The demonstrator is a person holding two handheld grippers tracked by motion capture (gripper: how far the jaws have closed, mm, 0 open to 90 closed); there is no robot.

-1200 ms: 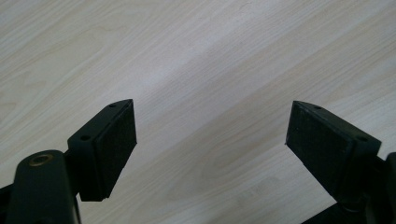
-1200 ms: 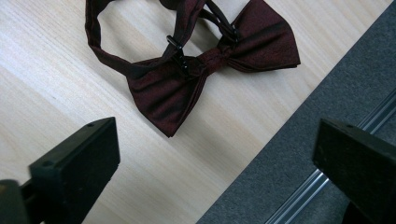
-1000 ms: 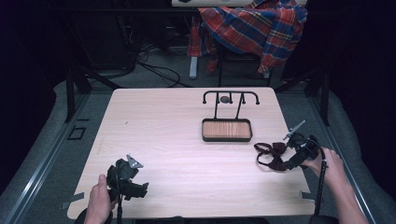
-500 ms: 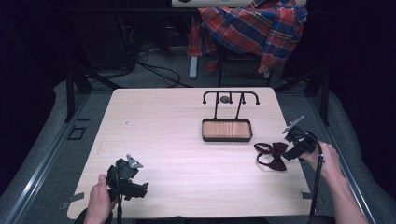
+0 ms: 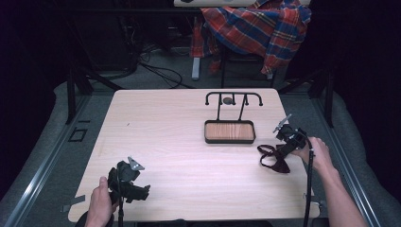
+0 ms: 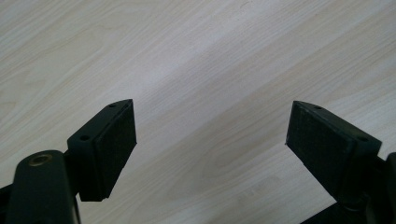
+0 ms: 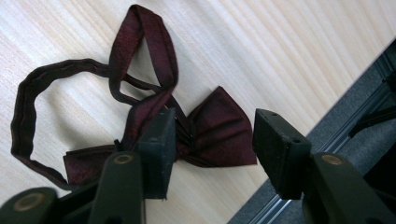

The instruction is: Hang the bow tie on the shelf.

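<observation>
Here the right gripper stands with jaws apart and empty, poised over the bow tie, probably lining up on its knot. The tie lies flat just right of the tray, strap looped loose. Well left of the tray, the left gripper gapes wide over bare table, seemingly waiting.

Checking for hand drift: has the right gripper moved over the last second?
Yes. The right gripper has shifted slightly away from the person, toward the table's far edge, drawing nearer the level of the wooden tray, above the bow tie.
</observation>
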